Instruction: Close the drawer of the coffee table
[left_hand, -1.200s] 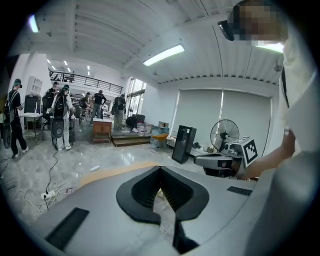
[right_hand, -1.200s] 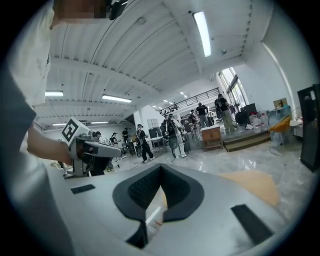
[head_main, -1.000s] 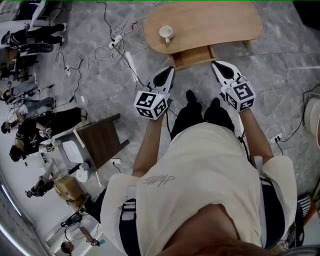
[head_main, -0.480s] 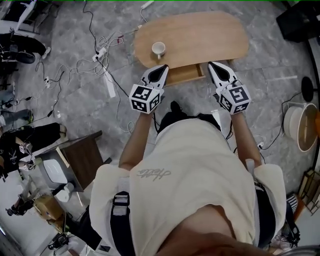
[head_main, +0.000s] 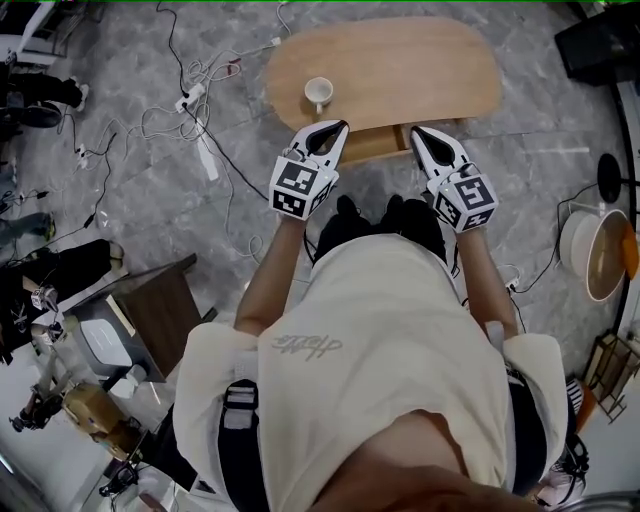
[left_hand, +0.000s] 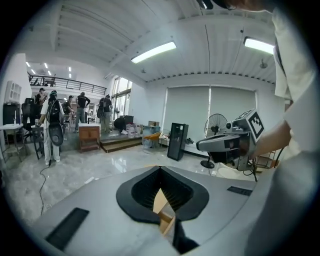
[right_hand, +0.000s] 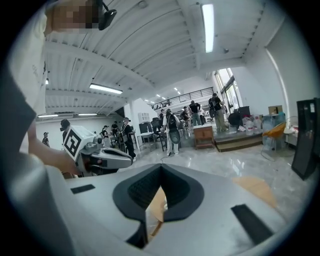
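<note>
An oval wooden coffee table (head_main: 400, 60) stands ahead of me with a white cup (head_main: 319, 94) on its left part. Its drawer (head_main: 377, 145) sticks out a little from under the near edge. My left gripper (head_main: 340, 126) is at the drawer's left front corner and my right gripper (head_main: 416, 131) at its right front corner; touch cannot be made out. Both look shut and empty. In the left gripper view the left gripper (left_hand: 160, 168) has wood showing below its pads, and the right gripper (left_hand: 225, 145) is beside it. The right gripper view shows the right gripper (right_hand: 161, 166) likewise.
Cables and a power strip (head_main: 200, 150) trail over the grey floor to the left. A dark brown side table (head_main: 180, 300) stands at the lower left, a round basin (head_main: 595, 255) at the right, a black box (head_main: 600, 40) at the top right. People stand far left.
The person has stepped closer to the table. Both grippers have moved forward, from in front of the drawer to its two front corners. The drawer seems to stick out slightly less.
</note>
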